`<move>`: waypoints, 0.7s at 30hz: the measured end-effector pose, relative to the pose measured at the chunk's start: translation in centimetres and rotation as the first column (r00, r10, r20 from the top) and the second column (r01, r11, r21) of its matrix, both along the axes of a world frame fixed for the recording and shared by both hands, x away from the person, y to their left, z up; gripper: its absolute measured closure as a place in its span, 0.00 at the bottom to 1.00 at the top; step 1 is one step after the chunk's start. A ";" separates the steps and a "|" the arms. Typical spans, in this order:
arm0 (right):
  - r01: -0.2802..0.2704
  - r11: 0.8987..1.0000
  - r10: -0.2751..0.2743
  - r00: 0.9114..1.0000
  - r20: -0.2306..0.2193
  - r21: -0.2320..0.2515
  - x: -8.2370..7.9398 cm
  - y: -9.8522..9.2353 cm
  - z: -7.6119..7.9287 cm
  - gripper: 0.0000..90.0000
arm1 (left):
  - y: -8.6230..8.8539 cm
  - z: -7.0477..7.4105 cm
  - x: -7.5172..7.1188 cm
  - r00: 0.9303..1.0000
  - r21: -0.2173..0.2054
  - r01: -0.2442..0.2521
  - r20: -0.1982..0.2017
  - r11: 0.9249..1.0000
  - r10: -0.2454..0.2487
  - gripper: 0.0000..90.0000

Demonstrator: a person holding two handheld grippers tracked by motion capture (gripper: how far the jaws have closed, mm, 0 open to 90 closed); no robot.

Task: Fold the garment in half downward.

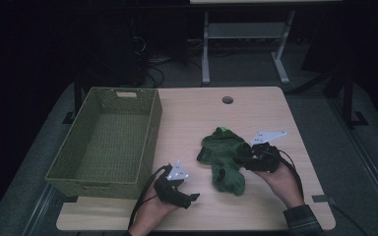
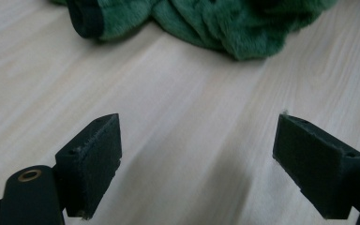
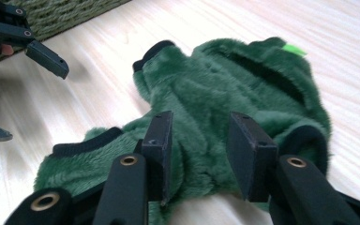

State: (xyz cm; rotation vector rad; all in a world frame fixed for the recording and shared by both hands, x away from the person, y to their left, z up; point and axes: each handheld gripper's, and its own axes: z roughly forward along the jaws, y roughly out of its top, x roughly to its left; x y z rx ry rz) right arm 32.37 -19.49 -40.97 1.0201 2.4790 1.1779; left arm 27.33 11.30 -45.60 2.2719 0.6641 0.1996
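A crumpled green fleece garment (image 1: 224, 157) with dark cuffs lies right of centre on the light wooden table (image 1: 261, 110). My right gripper (image 1: 248, 157) is at its right edge. In the right gripper view the gripper (image 3: 201, 136) has its jaws drawn in on a bunched fold of the garment (image 3: 225, 84). My left gripper (image 1: 192, 197) rests near the table's front edge, left of the garment, open. In the left gripper view the gripper (image 2: 197, 159) has bare wood between its jaws, with the garment (image 2: 225, 23) farther ahead. The right gripper view also shows the left gripper (image 3: 23, 93), open.
A large green woven basket (image 1: 150, 142) stands on the left part of the table, with nothing seen inside; its wall (image 3: 61, 14) shows in the right gripper view. A round cable hole (image 1: 227, 100) sits near the far edge. Dark floor and a table frame lie beyond.
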 end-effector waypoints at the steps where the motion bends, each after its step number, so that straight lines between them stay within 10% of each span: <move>1: 0.001 1.000 -0.001 1.000 0.002 0.006 0.1 -0.2 0.2 0.66 | 0.0 0.1 0.2 1.000 -0.001 0.001 -0.001 1.000 -0.001 0.17; 21: 0.057 0.998 -0.057 0.998 -0.001 0.038 3.9 -2.0 1.2 0.62 | -2.6 4.0 6.6 1.000 -0.021 -0.010 0.029 1.000 0.011 0.34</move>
